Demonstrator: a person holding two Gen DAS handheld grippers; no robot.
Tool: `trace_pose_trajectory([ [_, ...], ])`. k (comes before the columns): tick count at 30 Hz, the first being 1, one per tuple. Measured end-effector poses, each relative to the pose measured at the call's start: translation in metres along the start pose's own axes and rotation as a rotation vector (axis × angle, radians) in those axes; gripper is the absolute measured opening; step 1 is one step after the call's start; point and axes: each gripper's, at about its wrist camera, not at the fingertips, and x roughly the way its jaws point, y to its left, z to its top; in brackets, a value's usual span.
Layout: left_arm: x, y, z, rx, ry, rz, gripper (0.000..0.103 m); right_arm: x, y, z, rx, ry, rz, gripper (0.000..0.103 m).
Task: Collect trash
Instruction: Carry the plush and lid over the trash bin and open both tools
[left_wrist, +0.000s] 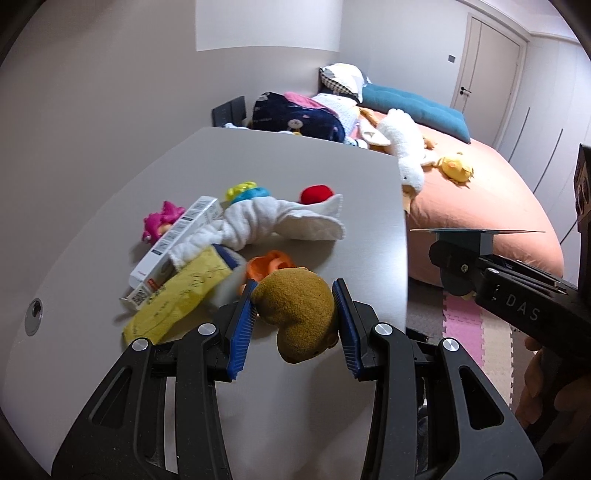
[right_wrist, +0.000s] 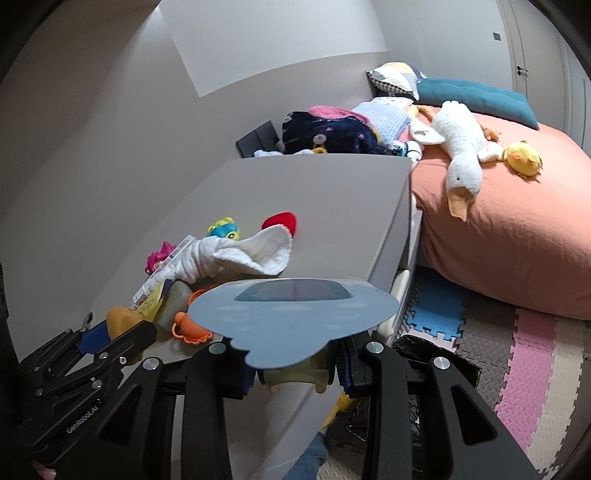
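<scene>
L gripper (left_wrist: 295, 314) is clamped on a brown plush toy (left_wrist: 297, 314), held just above the grey table (left_wrist: 332, 177) near its front edge. R gripper (right_wrist: 295, 369) grips a pale plastic item (right_wrist: 295, 376) w/ a blue cloud-shaped card (right_wrist: 291, 317) on top, beside the table's corner. White cloth (left_wrist: 273, 221), yellow packet (left_wrist: 177, 295) & white box (left_wrist: 177, 236) lie piled on the table.

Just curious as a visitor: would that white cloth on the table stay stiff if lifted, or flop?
The white cloth would probably flop: it lies twisted and folded in soft creases. It looks like thick terry, so likely light and easy to grip rather than slippery. It seems unlikely to roll.
</scene>
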Motion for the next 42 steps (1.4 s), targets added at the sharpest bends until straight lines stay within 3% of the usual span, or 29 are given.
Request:
trace_pose_trajectory([
  [29,0.014,-0.125,0.003,0.193,0.032,-0.163,0.041,-0.070,-0.106,-0.015,0.117,-0.062,-0.166,0.036],
  [42,0.034,-0.174,-0.005,0.277,0.101,-0.248,0.041,-0.084,-0.146,-0.023,0.170,-0.042,-0.252,0.036],
])
